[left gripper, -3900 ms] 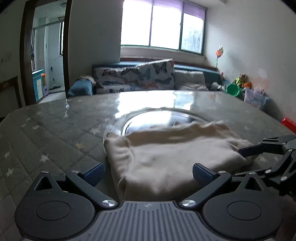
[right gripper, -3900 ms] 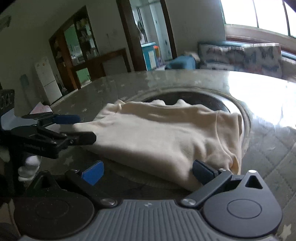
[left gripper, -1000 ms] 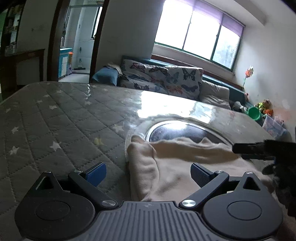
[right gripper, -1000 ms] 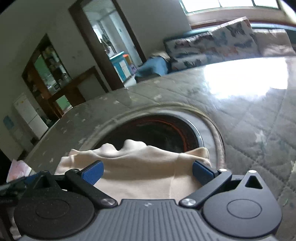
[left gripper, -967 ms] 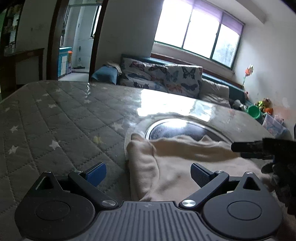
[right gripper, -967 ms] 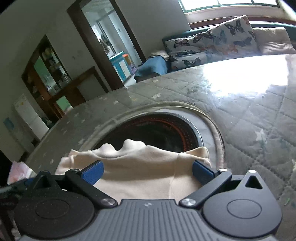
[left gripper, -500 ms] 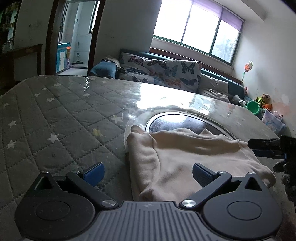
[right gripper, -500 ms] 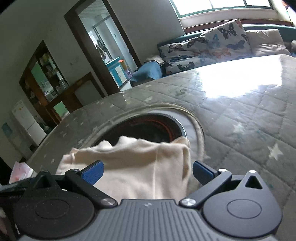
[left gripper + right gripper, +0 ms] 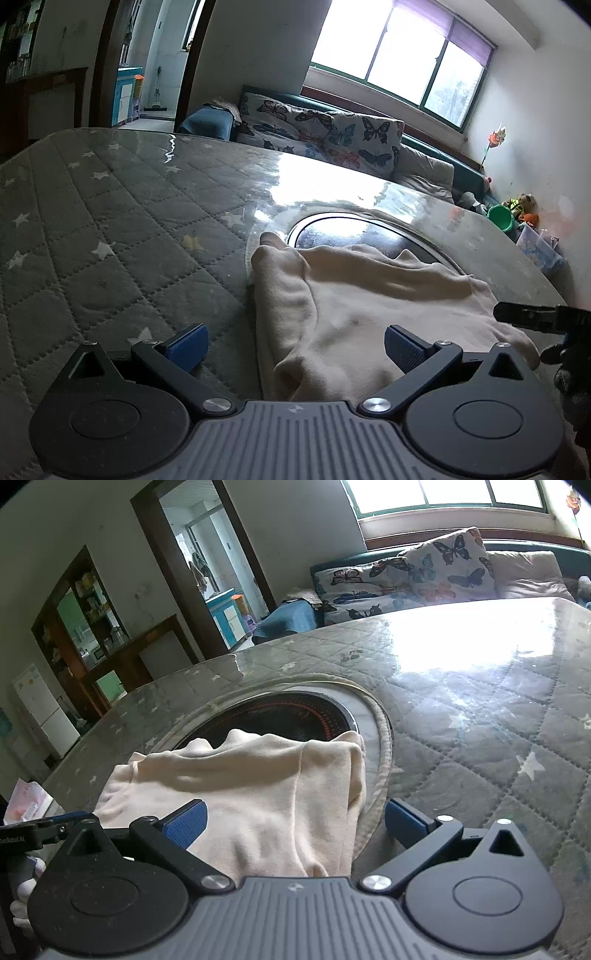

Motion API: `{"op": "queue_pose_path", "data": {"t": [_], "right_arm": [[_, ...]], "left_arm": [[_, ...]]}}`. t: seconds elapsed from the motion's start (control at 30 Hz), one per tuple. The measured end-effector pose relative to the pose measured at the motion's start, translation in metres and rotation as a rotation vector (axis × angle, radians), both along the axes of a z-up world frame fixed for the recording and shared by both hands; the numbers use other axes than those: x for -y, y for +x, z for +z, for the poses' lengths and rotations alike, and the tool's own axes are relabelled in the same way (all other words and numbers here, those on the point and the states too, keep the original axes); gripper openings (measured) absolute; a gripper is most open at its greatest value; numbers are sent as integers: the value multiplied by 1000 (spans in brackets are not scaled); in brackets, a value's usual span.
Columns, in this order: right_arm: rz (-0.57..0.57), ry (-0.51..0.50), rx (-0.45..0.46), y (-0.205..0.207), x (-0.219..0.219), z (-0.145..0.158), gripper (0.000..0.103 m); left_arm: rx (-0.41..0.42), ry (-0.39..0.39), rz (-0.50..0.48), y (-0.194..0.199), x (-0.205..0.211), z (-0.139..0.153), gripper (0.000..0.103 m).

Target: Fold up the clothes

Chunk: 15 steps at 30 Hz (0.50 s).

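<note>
Quilted star-print table cover (image 9: 92,229) under clear plastic, round dark inset (image 9: 280,716) mid-table, sofa w/ butterfly cushions (image 9: 332,133) by the window. Cream garment (image 9: 354,306) lay folded, partly over the inset. Left gripper (image 9: 293,341) and right gripper (image 9: 293,821) both spread wide, holding nothing, pads straddling the cloth's near corners. Probably next fold: pinch all layers at the corners, lift evenly, keep edges aligned.
</note>
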State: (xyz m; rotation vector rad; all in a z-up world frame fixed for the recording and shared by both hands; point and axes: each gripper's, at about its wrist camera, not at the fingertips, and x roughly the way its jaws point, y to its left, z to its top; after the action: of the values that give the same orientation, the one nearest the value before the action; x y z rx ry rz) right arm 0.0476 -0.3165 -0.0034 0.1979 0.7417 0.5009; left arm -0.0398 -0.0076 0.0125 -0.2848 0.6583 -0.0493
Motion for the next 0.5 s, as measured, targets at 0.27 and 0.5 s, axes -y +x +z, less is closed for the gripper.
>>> {"op": "queue_pose_path", "data": {"t": [0.27, 0.5], "right_arm": [[0, -9, 13, -4, -1, -2, 103], [0, -46, 56, -10, -4, -5, 103]], "left_arm": [[10, 54, -30, -2, 9, -3, 103], [23, 102, -45, -4, 13, -6, 103]]}}
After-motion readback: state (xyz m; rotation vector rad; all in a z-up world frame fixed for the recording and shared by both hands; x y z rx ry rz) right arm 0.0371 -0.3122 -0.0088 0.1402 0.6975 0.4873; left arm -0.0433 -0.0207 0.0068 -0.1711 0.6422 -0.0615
